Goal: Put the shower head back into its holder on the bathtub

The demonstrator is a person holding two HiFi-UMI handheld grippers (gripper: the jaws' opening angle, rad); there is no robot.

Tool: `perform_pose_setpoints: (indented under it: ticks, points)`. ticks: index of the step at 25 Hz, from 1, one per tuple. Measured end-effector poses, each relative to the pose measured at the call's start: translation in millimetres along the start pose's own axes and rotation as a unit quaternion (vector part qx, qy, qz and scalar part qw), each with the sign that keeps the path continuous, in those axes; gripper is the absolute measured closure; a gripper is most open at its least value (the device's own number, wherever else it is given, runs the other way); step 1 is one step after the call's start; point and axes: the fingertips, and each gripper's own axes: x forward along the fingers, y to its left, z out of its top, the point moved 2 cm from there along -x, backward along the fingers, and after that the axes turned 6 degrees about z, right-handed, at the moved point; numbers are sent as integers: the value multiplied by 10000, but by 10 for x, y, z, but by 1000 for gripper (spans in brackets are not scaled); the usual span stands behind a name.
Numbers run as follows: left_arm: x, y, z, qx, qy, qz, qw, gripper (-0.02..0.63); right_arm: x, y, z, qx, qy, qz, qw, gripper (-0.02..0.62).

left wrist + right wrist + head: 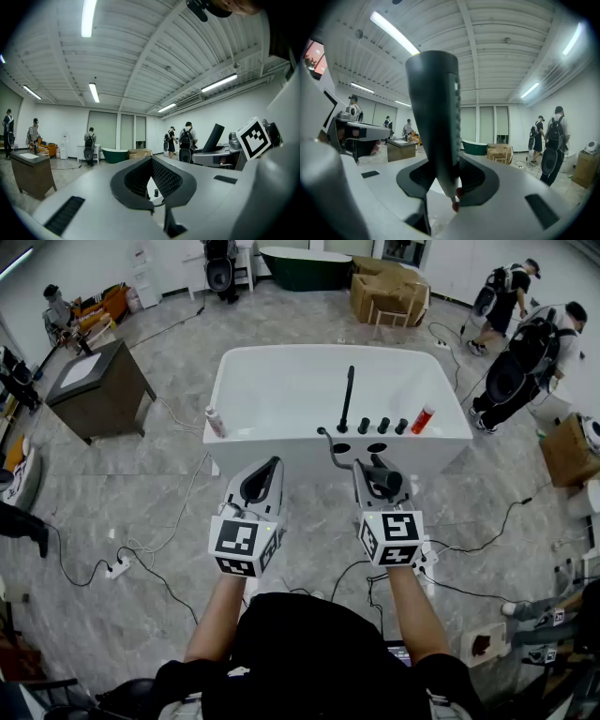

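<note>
- White tub point(281, 399) stands mid-room on a grey marbled floor point(141, 474). The person faces its near rim with both grippers held out in front.
- Right gripper point(371, 486) is clamped wide on the black shower head point(386, 482), which stands up between its pads. It hangs just short of the tub's near rim, seated in nothing.
- A hose point(330, 448) curves from the rim back to the shower head.
- Left gripper point(272, 470), just beside the right one, has its tips pressed together with nothing between them.
- 2 dark holes point(342, 448) sit in the near rim right ahead of the shower head. I can't tell which is the holder.
- Just beyond the holes rise a black spout point(348, 395) and 3 black knobs point(382, 425), with a red bottle point(423, 420) just right of the knobs.
- A white bottle point(215, 421) is on the tub's left rim, well apart from the holes.
- Around the tub are a brown cabinet point(98, 385) at left and cardboard boxes point(389, 289) and a dark green tub point(305, 266) at the back.
- People with backpacks point(525, 352) are at right, and cables point(169, 521) run to a power strip point(117, 566) on the floor at left.
</note>
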Motion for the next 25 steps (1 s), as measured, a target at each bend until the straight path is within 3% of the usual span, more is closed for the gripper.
perform_pose_setpoints:
  ticks: [15, 25]
  points:
    - [-2, -207, -62, 31, 79, -74, 9999, 595, -112, -86, -68, 57, -12, 77, 10000, 457]
    - [241, -117, -118, 10, 107, -70, 9999, 595, 155, -148, -79, 94, -103, 184, 9997, 457]
